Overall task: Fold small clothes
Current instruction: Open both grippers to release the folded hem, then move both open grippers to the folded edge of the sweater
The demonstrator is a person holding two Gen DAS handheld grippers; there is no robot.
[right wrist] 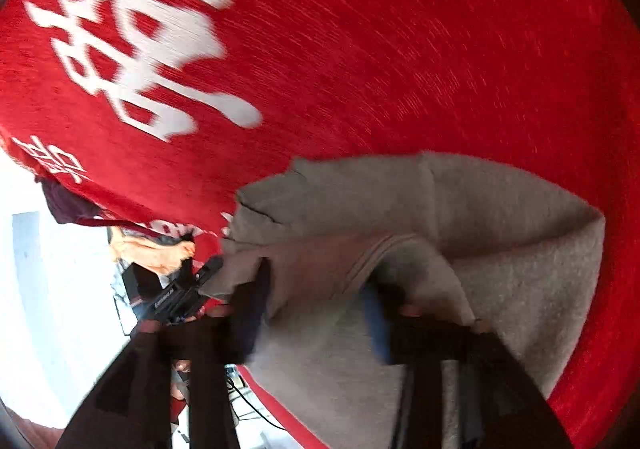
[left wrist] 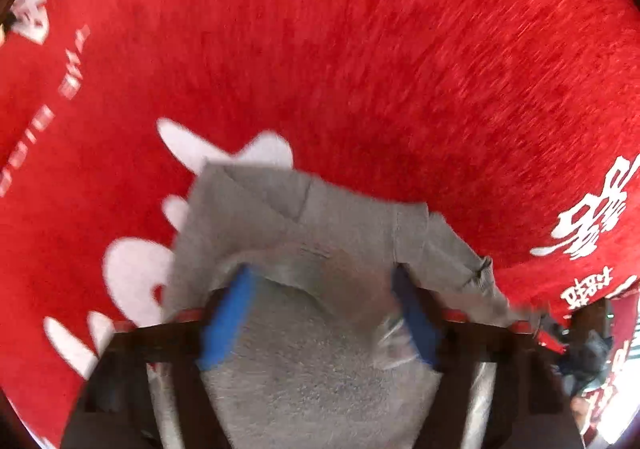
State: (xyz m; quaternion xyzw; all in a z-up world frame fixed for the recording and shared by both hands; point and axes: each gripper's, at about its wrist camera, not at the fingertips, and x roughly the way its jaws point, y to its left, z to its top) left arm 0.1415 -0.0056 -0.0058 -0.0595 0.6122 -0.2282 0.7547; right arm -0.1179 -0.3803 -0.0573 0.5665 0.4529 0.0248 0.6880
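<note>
A small grey sweatshirt (left wrist: 304, 225) lies partly folded on a red cloth with white lettering (left wrist: 360, 49). My left gripper (left wrist: 324, 313) has its blue-padded fingers (left wrist: 228, 321) spread wide, with grey fabric bunched between them. One sleeve (left wrist: 464, 265) trails to the right. In the right wrist view the same grey garment (right wrist: 480, 233) fills the lower middle. My right gripper (right wrist: 320, 309) also has its fingers apart, with a fold of the grey fabric between them. Both views are blurred by motion.
The red cloth (right wrist: 400, 49) covers the whole work surface. Its edge runs along the lower left of the right wrist view, where an orange cloth (right wrist: 156, 253), the other gripper's black body (right wrist: 180, 293) and a bright floor show beyond it.
</note>
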